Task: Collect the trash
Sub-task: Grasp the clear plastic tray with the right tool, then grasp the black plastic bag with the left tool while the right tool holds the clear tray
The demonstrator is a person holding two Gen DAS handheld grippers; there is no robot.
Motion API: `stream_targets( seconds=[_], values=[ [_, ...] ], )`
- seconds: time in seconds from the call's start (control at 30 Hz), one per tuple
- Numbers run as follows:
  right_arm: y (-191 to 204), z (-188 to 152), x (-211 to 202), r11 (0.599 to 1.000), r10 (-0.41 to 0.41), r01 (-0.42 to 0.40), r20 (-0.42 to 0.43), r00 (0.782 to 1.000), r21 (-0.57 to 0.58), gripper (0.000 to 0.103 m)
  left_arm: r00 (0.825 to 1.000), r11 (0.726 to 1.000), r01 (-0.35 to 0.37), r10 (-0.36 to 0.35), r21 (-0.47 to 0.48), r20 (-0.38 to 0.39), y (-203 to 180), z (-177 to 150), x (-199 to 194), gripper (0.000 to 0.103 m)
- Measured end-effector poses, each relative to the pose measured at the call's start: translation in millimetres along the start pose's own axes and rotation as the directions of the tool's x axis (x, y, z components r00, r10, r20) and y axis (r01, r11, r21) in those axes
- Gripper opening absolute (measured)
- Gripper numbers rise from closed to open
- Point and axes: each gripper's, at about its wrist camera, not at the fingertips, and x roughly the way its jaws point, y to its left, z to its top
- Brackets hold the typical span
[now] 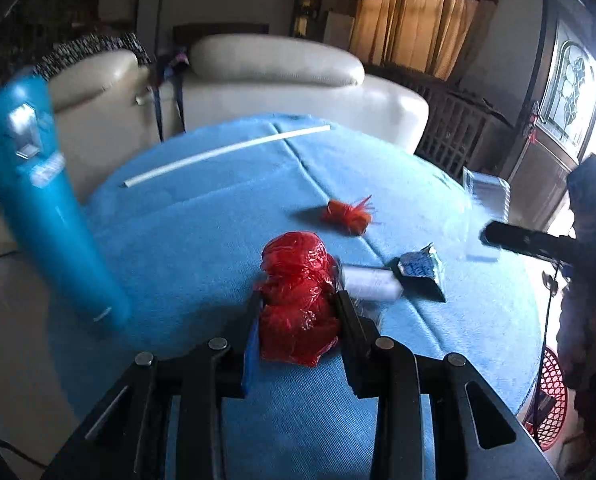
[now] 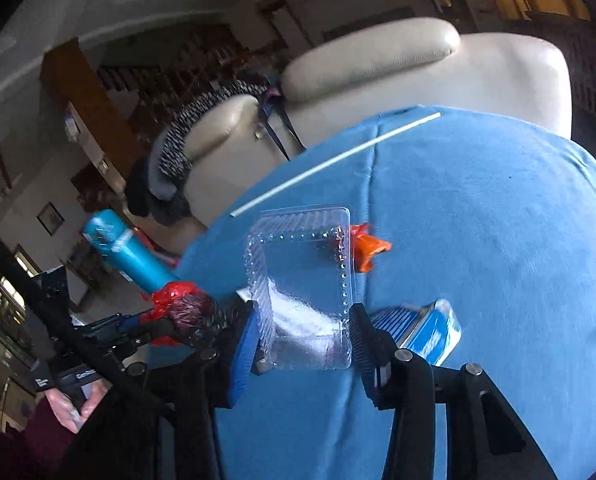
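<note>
Clamping a crumpled red plastic bag [image 1: 298, 296] between its fingers, the left gripper [image 1: 298, 320] holds it above the near part of the blue-clothed table [image 1: 178, 220], with an orange scrap [image 1: 347, 214], a small blue carton [image 1: 421, 274] and a white stick [image 1: 226, 152] farther off. Seen from the right wrist, the right gripper [image 2: 303, 340] is closed on a clear, ridged plastic tray [image 2: 301, 280] lifted over the table's near left side. Both pieces look picked up, so the next move is likely carrying them to a bin, none of which is clearly visible.

Left tool [image 1: 298, 308] clamped on the red bag [image 1: 298, 300]; right tool [image 2: 303, 320] grips the clear tray [image 2: 301, 280], both angled downward
</note>
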Motion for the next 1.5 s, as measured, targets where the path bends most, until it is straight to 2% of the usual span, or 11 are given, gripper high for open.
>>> stream_targets(
  seconds=[0.17,0.37,0.43,0.47,0.53,0.6,0.77,1.0,1.23,1.37,1.5],
  values=[
    [20,-25,-40,0.999,0.029,-0.03,0.052,0.998,0.023,0.048,0.999,0.999,0.039,-0.039,-0.009,0.016,-7,-11,-22,0.036],
    [24,-66,-69,0.999,0.0,-0.002,0.051,0.999,0.049,0.048,0.997,1.0,0.02,-0.021,-0.013,-0.075,-9,-27,11,0.037],
    [21,-77,-78,0.998,-0.01,0.006,0.054,0.998,0.061,0.048,0.997,1.0,0.006,-0.008,-0.027,-0.072,-5,-30,12,0.038],
    [20,-85,-87,0.998,-0.017,0.012,0.061,0.998,0.069,0.048,0.997,0.999,0.012,-0.014,-0.033,-0.07,-3,-32,10,0.041],
    [17,-96,-101,0.997,-0.04,0.035,0.079,0.996,0.069,0.048,0.998,0.999,0.001,-0.004,-0.037,-0.07,1,-33,8,0.065],
    [12,-107,-114,0.996,-0.046,0.038,0.094,0.994,0.085,0.048,0.998,0.999,-0.02,0.018,-0.042,-0.056,5,-36,3,0.07],
    [0,-126,-131,0.991,-0.085,0.073,0.106,0.991,0.114,0.048,0.995,0.996,-0.044,0.037,-0.075,-0.093,16,-53,-4,0.07],
    [-14,-146,-152,0.986,-0.1,0.082,0.119,0.988,0.147,0.048,0.994,0.999,0.028,-0.033,-0.045,-0.106,-15,-80,-23,0.07],
    [-24,-158,-174,0.98,-0.11,0.084,0.14,0.984,0.179,0.048,0.99,0.995,0.096,-0.097,-0.024,-0.097,-46,-68,-27,0.074],
    [-32,-167,-193,0.975,-0.138,0.106,0.16,0.977,0.193,0.048,0.993,0.996,0.08,-0.077,0.033,-0.091,-56,-58,-22,0.082],
    [-44,-176,-210,0.966,-0.157,0.114,0.176,0.972,0.231,0.048,0.986,0.992,0.076,-0.059,0.101,-0.159,-63,-56,1,0.084]
  ],
)
